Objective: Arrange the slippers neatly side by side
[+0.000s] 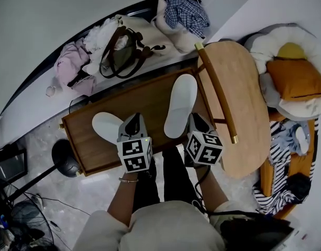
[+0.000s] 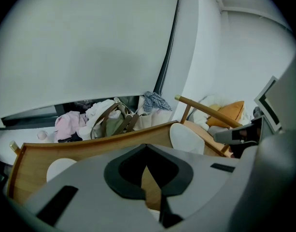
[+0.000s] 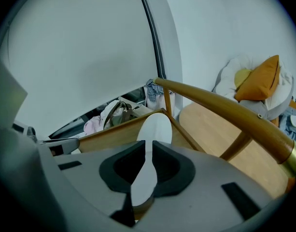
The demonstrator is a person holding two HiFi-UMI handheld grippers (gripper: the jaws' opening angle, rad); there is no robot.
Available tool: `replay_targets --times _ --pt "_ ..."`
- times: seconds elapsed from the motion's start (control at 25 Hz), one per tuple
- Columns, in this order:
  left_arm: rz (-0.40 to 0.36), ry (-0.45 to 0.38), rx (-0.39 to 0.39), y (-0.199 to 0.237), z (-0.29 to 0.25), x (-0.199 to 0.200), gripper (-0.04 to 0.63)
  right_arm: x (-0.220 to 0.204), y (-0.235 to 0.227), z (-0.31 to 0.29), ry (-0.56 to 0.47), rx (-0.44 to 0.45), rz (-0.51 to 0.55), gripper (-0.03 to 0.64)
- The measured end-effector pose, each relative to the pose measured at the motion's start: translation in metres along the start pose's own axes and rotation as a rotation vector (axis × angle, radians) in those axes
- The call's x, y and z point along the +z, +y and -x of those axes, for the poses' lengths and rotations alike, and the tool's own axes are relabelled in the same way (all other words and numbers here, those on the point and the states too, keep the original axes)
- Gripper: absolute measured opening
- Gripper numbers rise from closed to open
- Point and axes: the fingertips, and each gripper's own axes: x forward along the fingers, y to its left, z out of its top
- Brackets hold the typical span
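Two white slippers lie on a low wooden tray (image 1: 92,153). The left slipper (image 1: 105,124) (image 2: 60,168) is partly hidden under my left gripper (image 1: 133,121) (image 2: 148,174), whose jaws are shut with only wood showing between them. The right slipper (image 1: 181,103) (image 3: 155,129) (image 2: 186,138) lies lengthwise, toe pointing away. My right gripper (image 1: 196,120) (image 3: 140,178) sits at that slipper's heel, just to its right, and is shut. The slipper's white sole shows through the slit of its jaws. I cannot tell whether the pads touch it.
A wooden chair (image 1: 239,103) stands right against the tray's right edge, its curved rail (image 3: 234,115) beside my right gripper. Bags and clothes (image 1: 121,48) line the ledge behind. An orange cushion (image 1: 296,80) lies far right and a black lamp base (image 1: 66,158) at the left.
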Motion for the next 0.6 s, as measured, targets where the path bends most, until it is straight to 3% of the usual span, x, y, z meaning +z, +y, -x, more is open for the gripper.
replay_targets --times 0.44,0.6 --pt "0.027 -0.011 0.014 0.001 -0.007 0.004 0.003 0.000 -0.008 -0.016 0.018 0.002 0.013 0.043" --pt "0.031 -0.003 0.026 0.004 -0.007 -0.001 0.003 -0.004 -0.010 -0.023 0.033 0.003 0.013 0.103"
